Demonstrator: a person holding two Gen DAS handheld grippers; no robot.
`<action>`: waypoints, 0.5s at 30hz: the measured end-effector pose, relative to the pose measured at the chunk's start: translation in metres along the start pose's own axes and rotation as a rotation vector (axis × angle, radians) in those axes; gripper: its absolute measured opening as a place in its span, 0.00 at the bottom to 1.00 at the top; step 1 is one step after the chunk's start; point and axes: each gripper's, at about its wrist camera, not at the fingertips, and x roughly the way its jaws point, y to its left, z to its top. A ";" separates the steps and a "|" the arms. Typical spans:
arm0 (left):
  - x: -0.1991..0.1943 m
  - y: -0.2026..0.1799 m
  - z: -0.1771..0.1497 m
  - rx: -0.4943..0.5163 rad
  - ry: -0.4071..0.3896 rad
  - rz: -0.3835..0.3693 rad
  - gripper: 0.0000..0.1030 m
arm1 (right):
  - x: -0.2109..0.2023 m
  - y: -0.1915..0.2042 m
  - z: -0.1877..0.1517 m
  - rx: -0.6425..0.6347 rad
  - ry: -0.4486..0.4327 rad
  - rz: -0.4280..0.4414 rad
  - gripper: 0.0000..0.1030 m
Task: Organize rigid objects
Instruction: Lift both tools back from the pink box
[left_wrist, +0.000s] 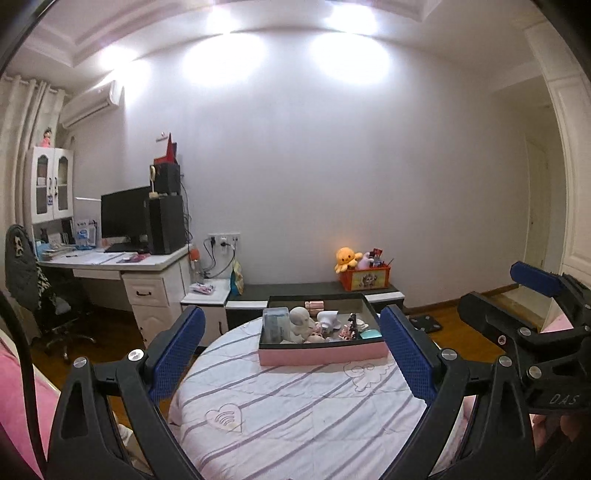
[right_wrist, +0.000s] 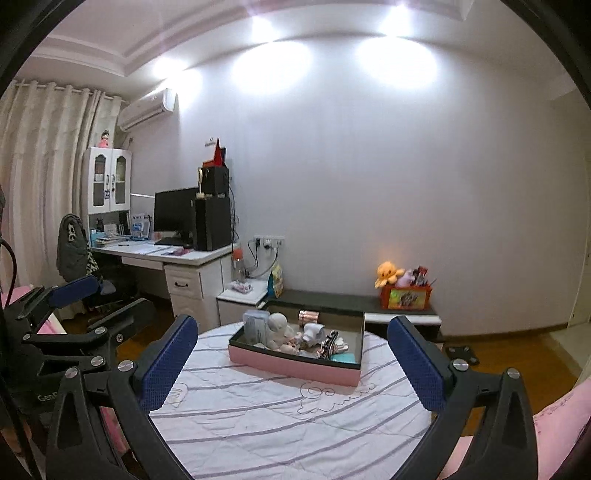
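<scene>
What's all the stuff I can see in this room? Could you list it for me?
Box: 1, pink outside and dark inside, on the round table.
Small items in the box: several, among them a white figure and a teal case; exact count unclear.
Round table: 1, white striped cloth, nearest the cameras.
Octopus plush: 1, yellow-orange, by the orange bin.
Orange bin: 1, on the low dark bench by the wall.
Monitor: 1, black, on the white desk.
Air conditioner: 1, white, high on the wall.
Left claw: 1, black with blue pads, open, holding nothing.
Right claw: 1, same colours, open, holding nothing.
</scene>
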 end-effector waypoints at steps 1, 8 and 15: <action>-0.008 0.000 0.002 0.000 -0.008 0.012 0.95 | -0.008 0.002 0.002 -0.008 -0.009 0.001 1.00; -0.040 -0.002 0.015 0.006 -0.075 0.070 1.00 | -0.037 0.011 0.016 -0.051 -0.066 -0.014 1.00; -0.048 -0.005 0.018 0.002 -0.100 0.074 1.00 | -0.048 0.010 0.017 -0.043 -0.089 -0.021 1.00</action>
